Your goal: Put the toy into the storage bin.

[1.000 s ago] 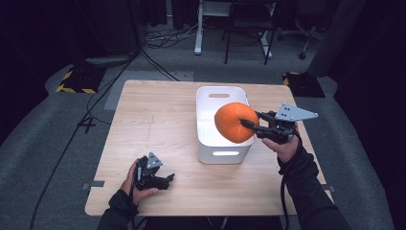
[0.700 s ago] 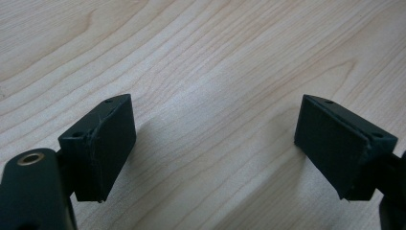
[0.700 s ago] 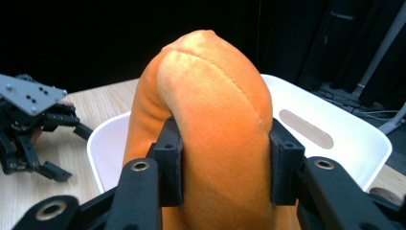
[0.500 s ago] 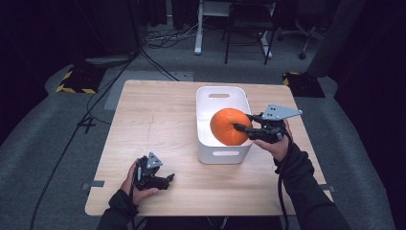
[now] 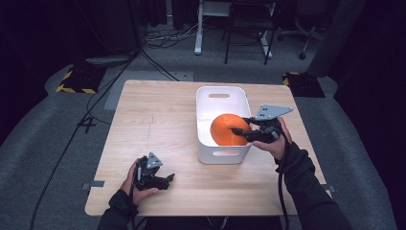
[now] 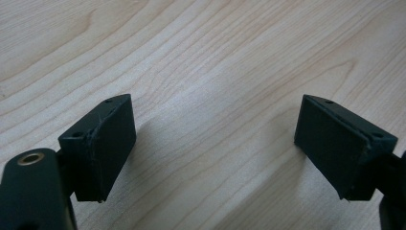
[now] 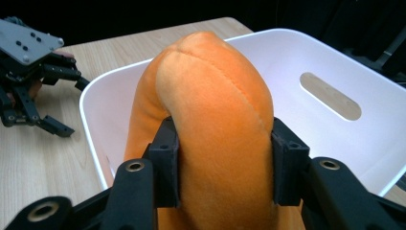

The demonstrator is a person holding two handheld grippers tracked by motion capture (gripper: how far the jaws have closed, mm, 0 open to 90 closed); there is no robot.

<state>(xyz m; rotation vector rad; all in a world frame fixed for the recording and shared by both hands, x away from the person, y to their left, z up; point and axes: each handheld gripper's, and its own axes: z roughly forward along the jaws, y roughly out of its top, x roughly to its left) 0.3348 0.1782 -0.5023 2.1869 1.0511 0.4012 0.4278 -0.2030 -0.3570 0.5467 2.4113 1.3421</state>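
My right claw [image 5: 238,133] squeezes the orange plush [image 5: 226,129], held low inside the white bin [image 5: 221,95], bin floor straight below. Left claw [image 5: 165,180] gapes wide on the tabletop [image 5: 158,115], well apart.

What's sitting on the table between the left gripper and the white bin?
Nothing: in the high view, bare wooden table runs from the left gripper to the white bin.

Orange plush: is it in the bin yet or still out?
In: the orange plush sits inside the white bin, with the right gripper clamped on it.
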